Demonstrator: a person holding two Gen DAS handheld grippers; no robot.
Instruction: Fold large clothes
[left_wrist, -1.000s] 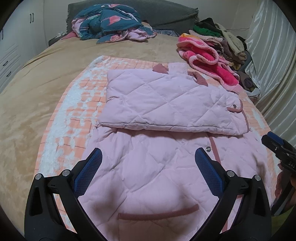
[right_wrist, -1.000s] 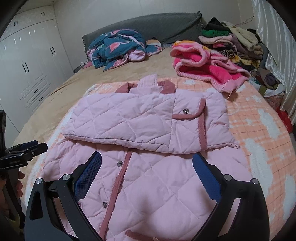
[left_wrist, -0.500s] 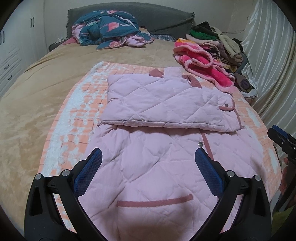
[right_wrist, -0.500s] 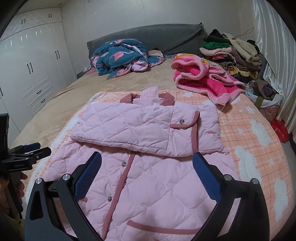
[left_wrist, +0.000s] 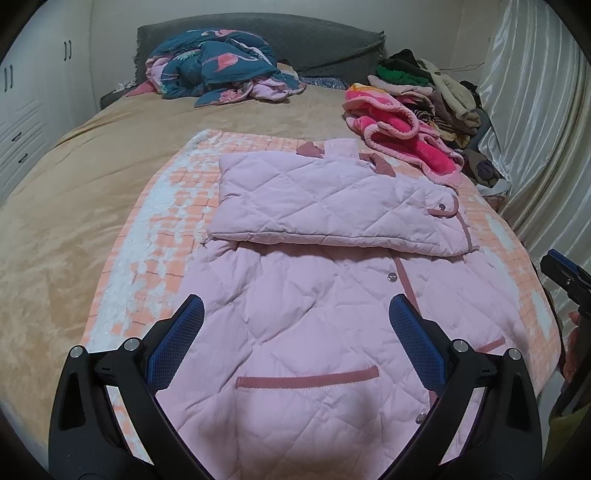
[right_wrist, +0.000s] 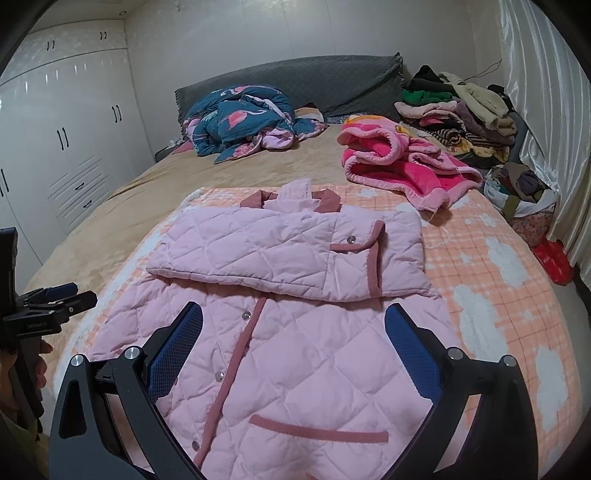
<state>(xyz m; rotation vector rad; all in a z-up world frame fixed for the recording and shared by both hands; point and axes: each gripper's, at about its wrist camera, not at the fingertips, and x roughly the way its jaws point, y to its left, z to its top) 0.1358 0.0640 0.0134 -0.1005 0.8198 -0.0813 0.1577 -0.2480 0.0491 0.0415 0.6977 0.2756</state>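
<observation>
A pink jacket (left_wrist: 314, 295) lies mid-frame on a checked blanket (left_wrist: 155, 236), sleeves folded across its chest. Left gripper (left_wrist: 295, 332) and right gripper (right_wrist: 293, 334) hover wide open, empty, at lower frame.

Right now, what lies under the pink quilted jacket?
The pink quilted jacket lies on an orange-and-white checked blanket, which lies over the tan bedspread. The folded sleeves cover the jacket's upper front, so the chest beneath them cannot be seen.
</observation>
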